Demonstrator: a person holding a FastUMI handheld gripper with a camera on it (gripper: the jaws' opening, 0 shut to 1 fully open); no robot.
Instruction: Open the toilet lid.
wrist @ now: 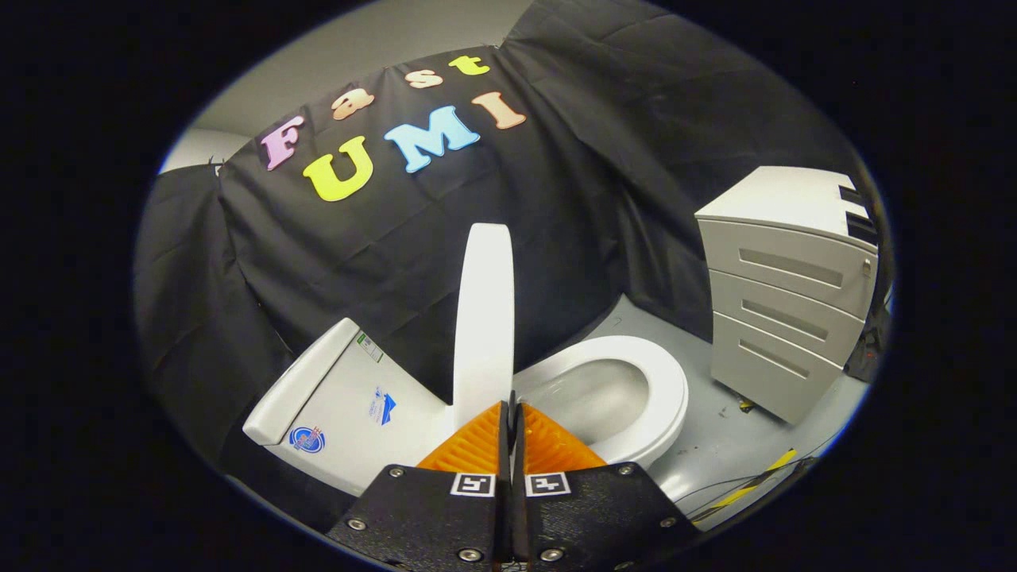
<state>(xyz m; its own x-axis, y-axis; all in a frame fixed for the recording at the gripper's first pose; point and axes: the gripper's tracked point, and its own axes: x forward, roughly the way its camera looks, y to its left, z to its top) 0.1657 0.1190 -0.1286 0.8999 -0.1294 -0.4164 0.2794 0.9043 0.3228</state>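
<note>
The tank (349, 397), low and left of centre in the frame, carries three stickers: a round blue-and-red one near its lower corner, a blue-and-white one nearer the middle, and a small white strip with green print by its top edge. None of the print is large enough to read. Each finger of the gripper (512, 413) bears a square black-and-white marker tag at the bottom centre of the frame.

The toilet lid (485, 310) is white, smooth and glossy, and stands upright at the centre of the frame, seen edge-on as a tall narrow slab. Its lower end is pinched between the two fingers, which press close together on it. The white seat (663, 389) and open bowl (592, 397) lie to the right of the lid. A pale drawer cabinet (783, 294) stands on the grey floor (715, 445) at right.
</note>
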